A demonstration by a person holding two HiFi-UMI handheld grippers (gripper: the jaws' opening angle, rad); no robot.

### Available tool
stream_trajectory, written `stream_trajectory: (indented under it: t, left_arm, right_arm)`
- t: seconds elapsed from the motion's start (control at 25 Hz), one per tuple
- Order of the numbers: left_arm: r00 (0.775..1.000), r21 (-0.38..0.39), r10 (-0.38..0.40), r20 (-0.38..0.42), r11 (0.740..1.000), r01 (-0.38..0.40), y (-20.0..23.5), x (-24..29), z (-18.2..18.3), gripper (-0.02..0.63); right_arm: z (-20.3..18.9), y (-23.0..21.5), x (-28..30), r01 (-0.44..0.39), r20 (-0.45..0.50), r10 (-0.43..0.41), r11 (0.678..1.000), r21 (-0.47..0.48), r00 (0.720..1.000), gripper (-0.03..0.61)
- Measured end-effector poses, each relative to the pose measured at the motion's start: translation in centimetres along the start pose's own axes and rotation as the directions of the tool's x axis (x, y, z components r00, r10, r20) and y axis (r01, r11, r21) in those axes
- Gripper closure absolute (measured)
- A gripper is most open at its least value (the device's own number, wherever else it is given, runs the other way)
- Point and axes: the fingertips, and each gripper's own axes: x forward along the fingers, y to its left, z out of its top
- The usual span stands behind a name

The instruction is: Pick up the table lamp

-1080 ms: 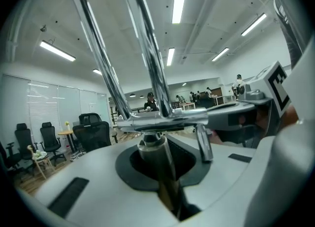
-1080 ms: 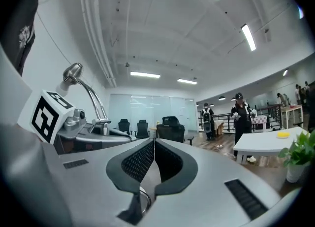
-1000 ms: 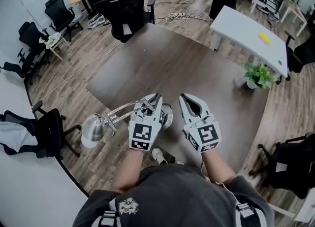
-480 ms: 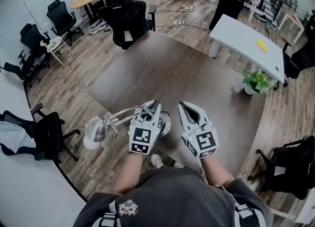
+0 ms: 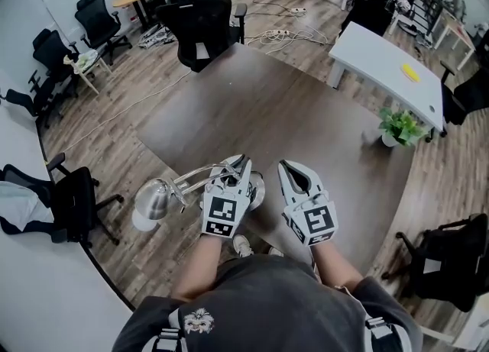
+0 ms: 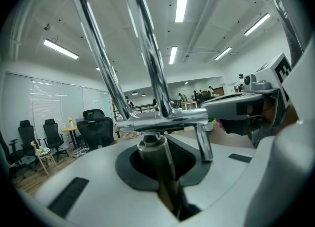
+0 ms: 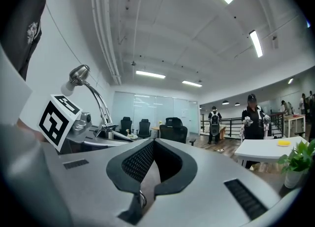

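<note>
Table lamp point(image 5: 153, 199) reaches its chrome shade beyond the wooden table point(image 5: 290, 98); left gripper point(image 5: 243, 161), in its own view, clamps the stem point(image 6: 160, 145), base mostly hidden overhead. Right gripper point(image 5: 287, 167) alongside is closed, empty.

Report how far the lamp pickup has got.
Done: the left gripper is shut on the chrome stem of the table lamp. In hand: the lamp is at the near edge of the table, its shade out over the floor; whether its base has cleared the tabletop cannot be told. Left: lift it clearly free. The right gripper is shut and empty alongside.
</note>
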Motion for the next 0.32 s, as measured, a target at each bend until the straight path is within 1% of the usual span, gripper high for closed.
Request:
stream_trajectory:
  t: [0.16, 0.32]
  left_arm:
    - [1.0, -0.001, 0.0, -0.011, 1.0, 0.0, -0.14, 0.05, -0.74, 0.571]
    - [1.0, -0.01, 0.006, -0.006, 1.0, -0.006, 0.01, 0.34, -1.06, 0.571]
  right_arm:
    - [-0.4, 0.24, 0.13, -0.008, 0.0, 0.008, 1.0, -0.001, 1.0, 0.552]
    - [-0.5, 0.08, 0.27, -0.019, 0.008, 0.019, 1.0, -0.014, 1.0, 0.552]
